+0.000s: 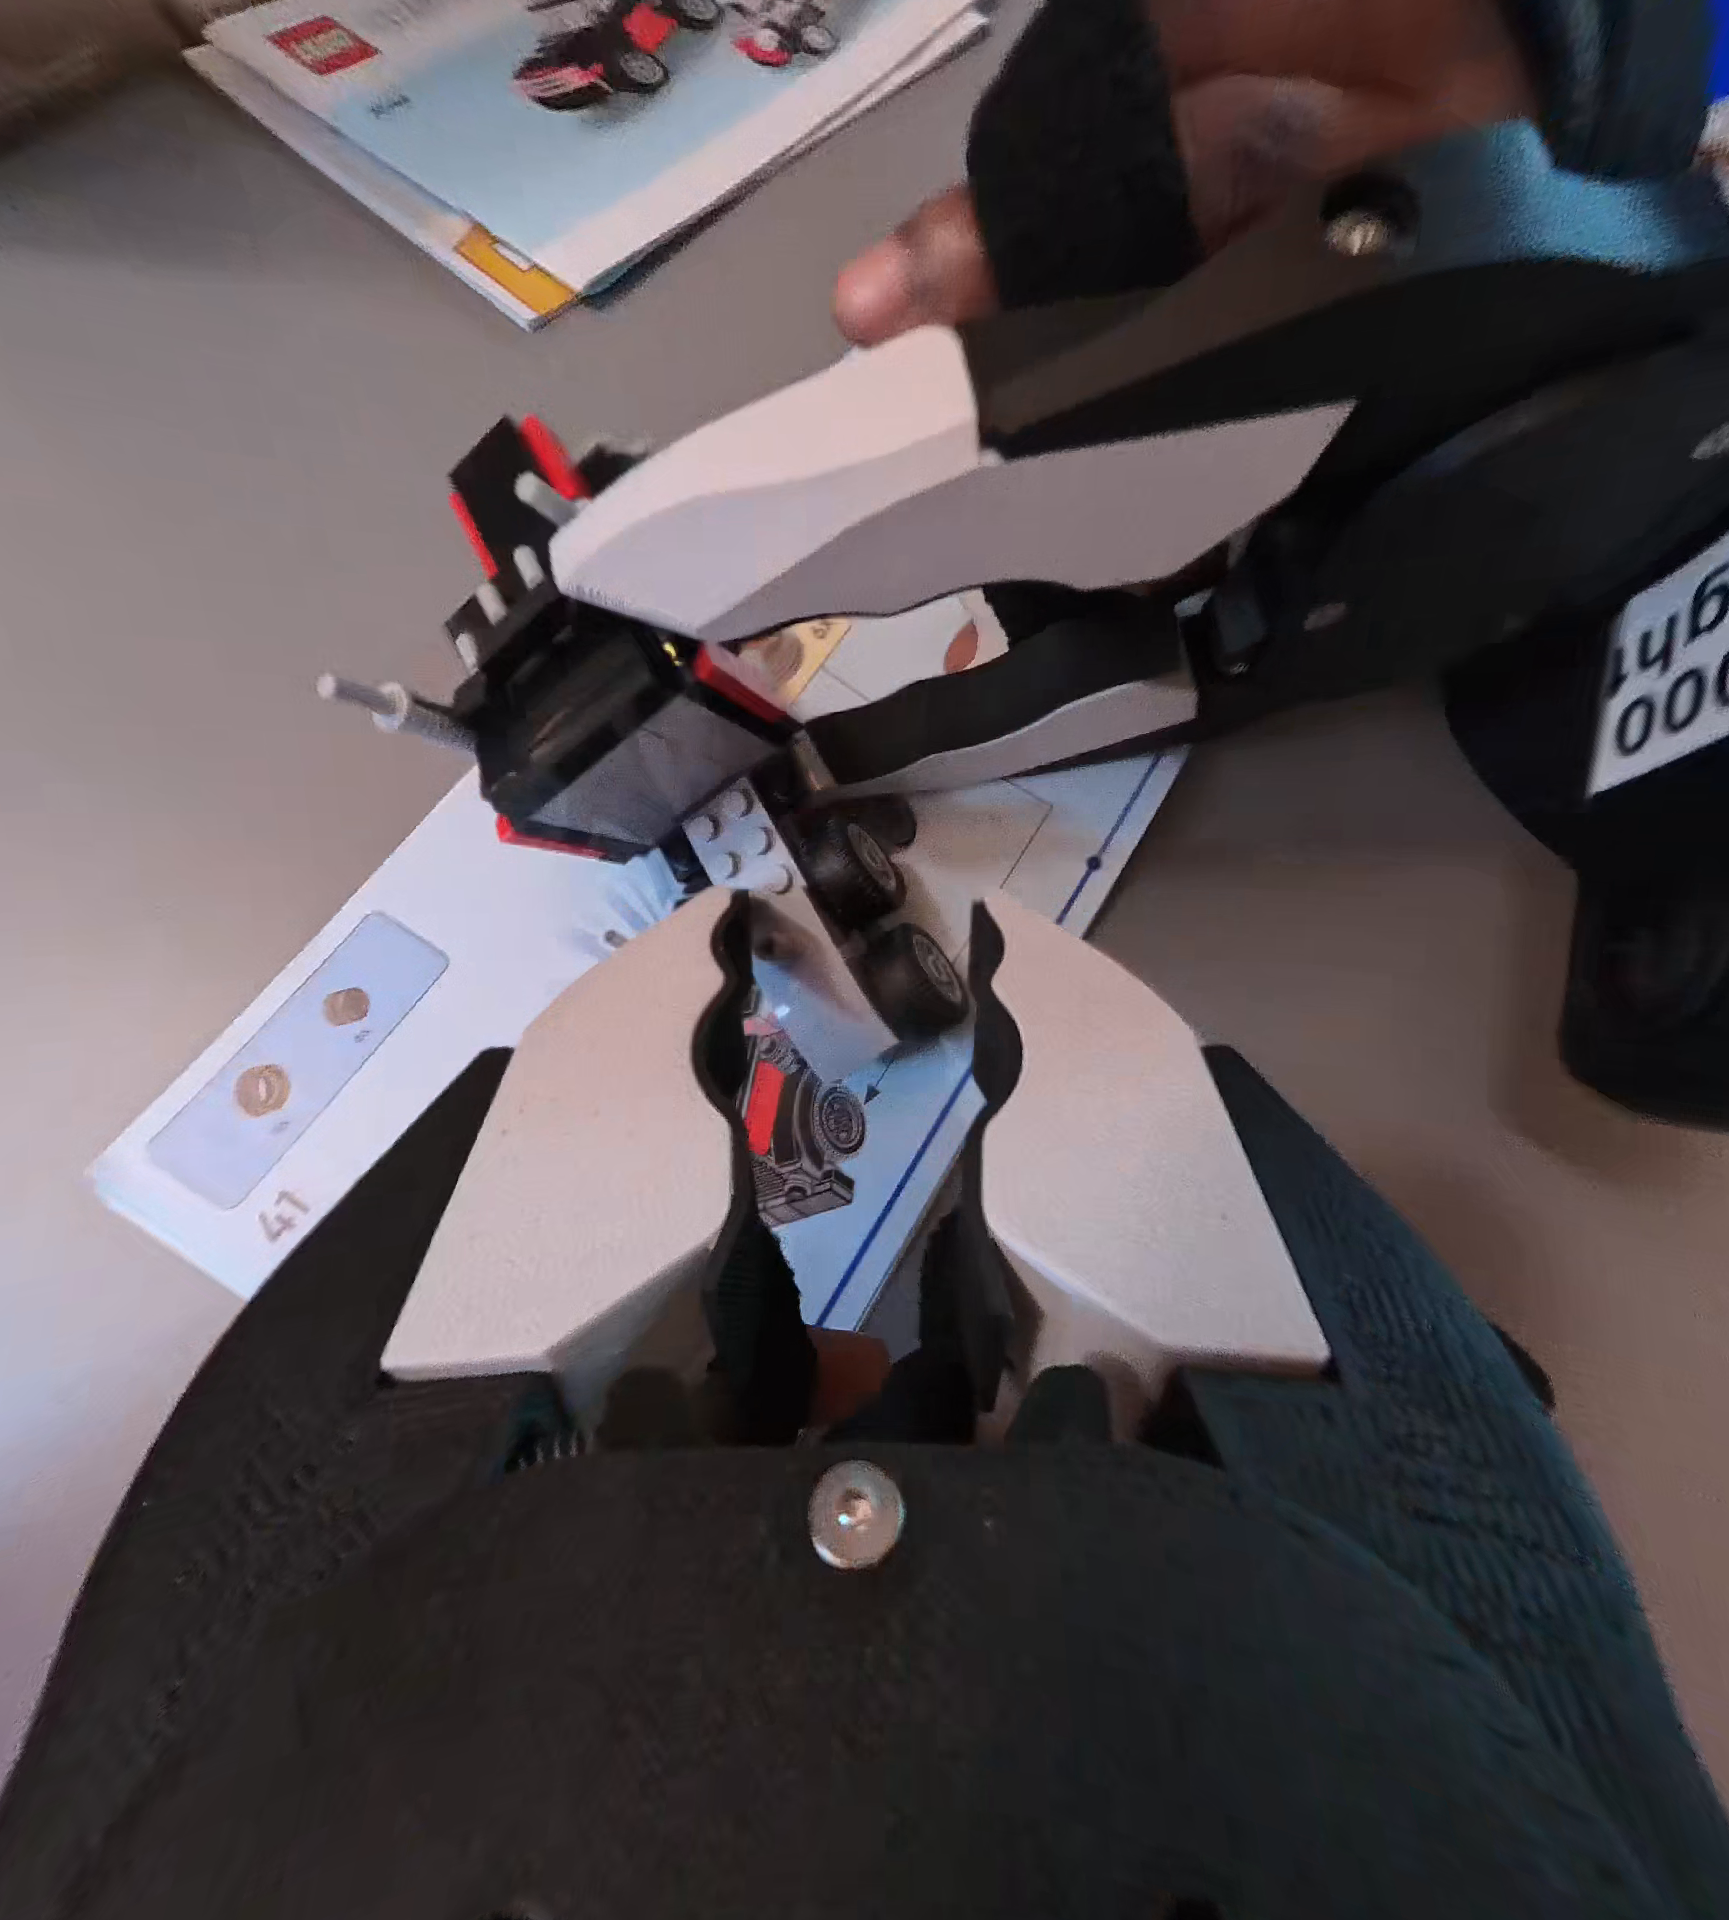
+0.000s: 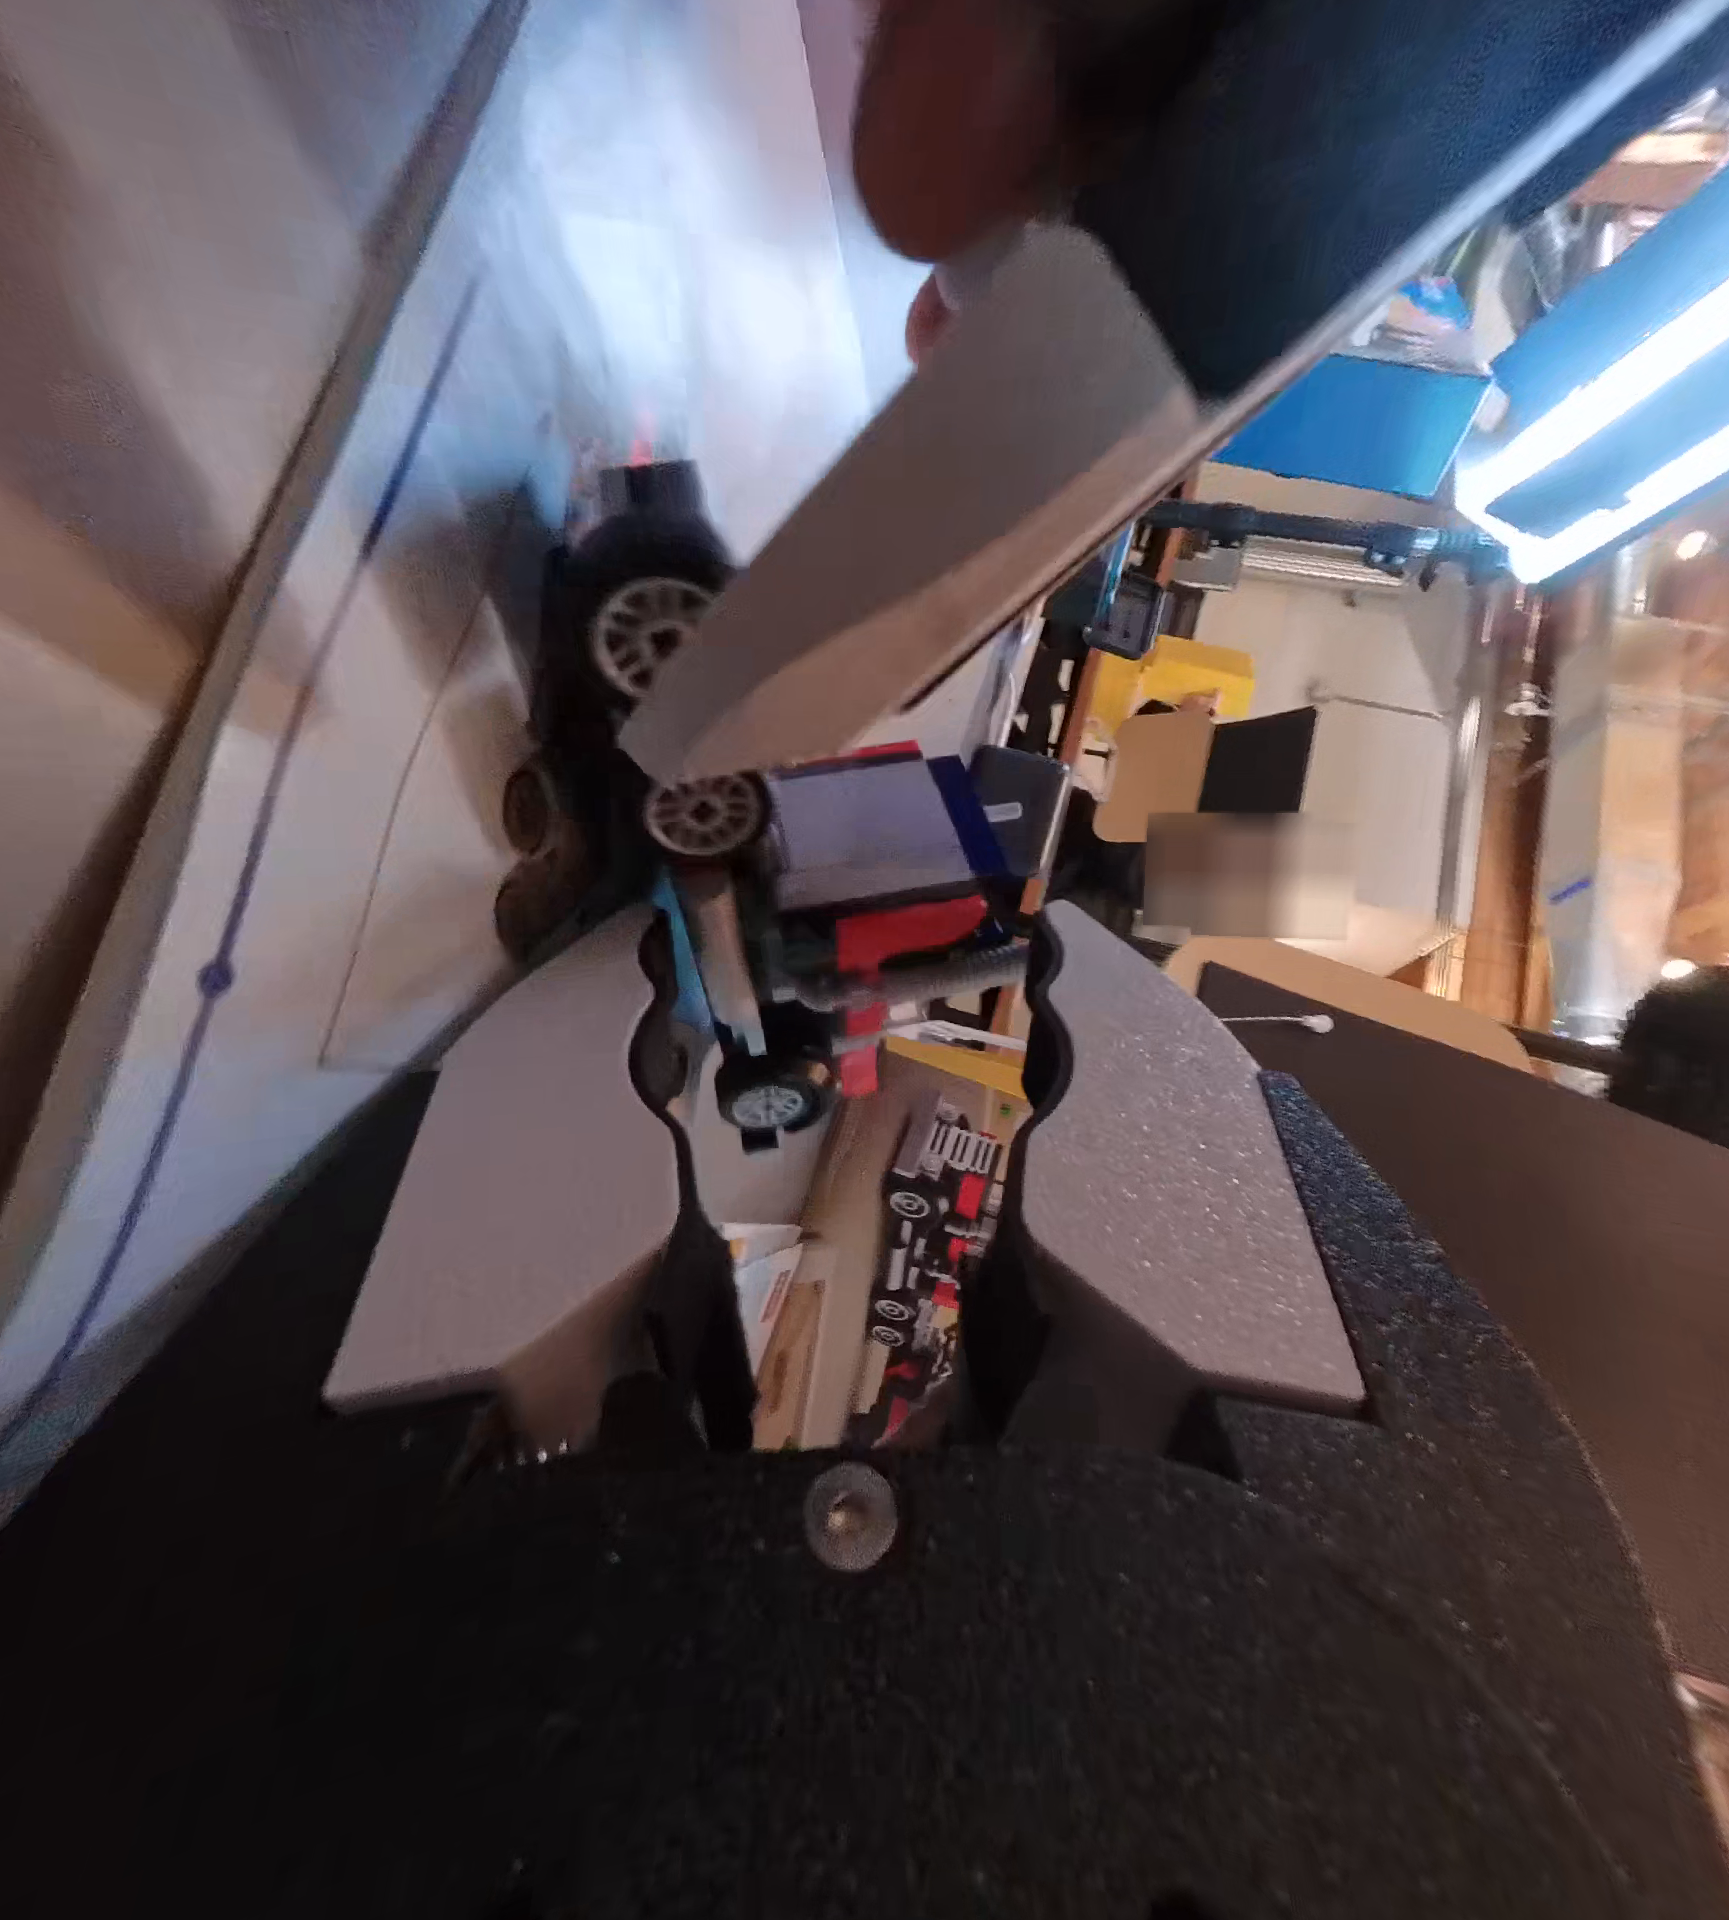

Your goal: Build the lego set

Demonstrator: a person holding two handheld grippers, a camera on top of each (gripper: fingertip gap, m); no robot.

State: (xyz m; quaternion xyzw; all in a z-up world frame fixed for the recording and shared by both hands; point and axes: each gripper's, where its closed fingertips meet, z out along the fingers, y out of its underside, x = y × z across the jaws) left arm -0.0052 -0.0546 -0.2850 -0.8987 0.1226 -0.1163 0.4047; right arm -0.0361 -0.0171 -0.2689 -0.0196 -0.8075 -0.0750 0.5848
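Observation:
The lego model (image 1: 590, 727) is a black and red vehicle with a grey plate and black wheels (image 1: 912, 977). My right gripper (image 1: 683, 655) comes in from the right and is shut on the model's body, holding it tilted above an open instruction page (image 1: 372, 1039). In the right wrist view the model (image 2: 870, 831) fills the gap of the right gripper (image 2: 846, 930). My left gripper (image 1: 860, 909) is open, with the model's wheel end between its tips. I cannot see that it touches. One of its fingers (image 2: 922, 540) reaches the wheel (image 2: 704, 810).
Closed instruction booklets (image 1: 579, 135) lie at the back of the grey table (image 1: 164, 520). A gloved hand (image 1: 901, 270) holds the right gripper. A thin grey axle (image 1: 372, 701) sticks out of the model to the left. Shelves and boxes (image 2: 1359, 436) show in the background. My right fingertips sit around 5 cm from my left ones.

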